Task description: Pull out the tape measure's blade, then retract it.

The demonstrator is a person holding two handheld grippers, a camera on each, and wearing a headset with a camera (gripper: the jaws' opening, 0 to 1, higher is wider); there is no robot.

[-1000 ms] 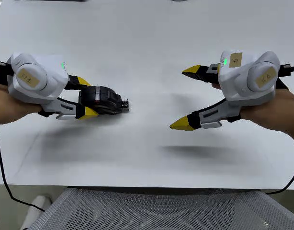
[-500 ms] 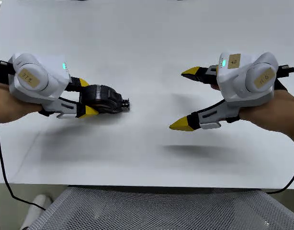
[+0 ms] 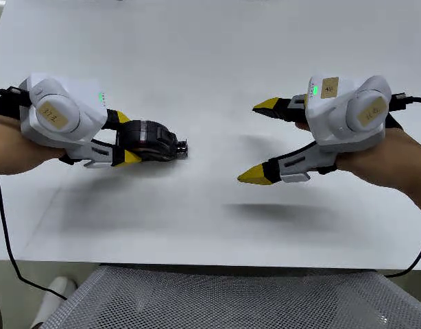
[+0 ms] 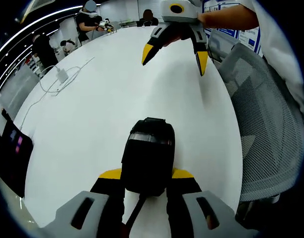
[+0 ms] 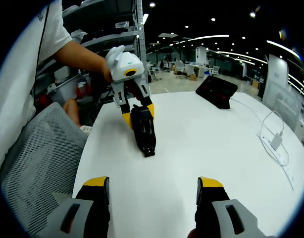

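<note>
Tape measure (image 3: 150,141) on the white table (image 3: 210,62), clamped between the left gripper's (image 3: 127,138) yellow-tipped jaws, its hook end (image 3: 183,146) just beyond their tips; right gripper (image 3: 258,140) faces it, well apart, jaws spread wide on nothing

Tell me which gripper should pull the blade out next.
Probably right. The left gripper is shut on the tape measure, while the right gripper is open, empty and faces the blade's hook.

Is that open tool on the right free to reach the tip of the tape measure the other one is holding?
Probably yes. The right tool is open, the left tool holds the tape measure with its tip pointing that way, and bare table lies between them.
</note>
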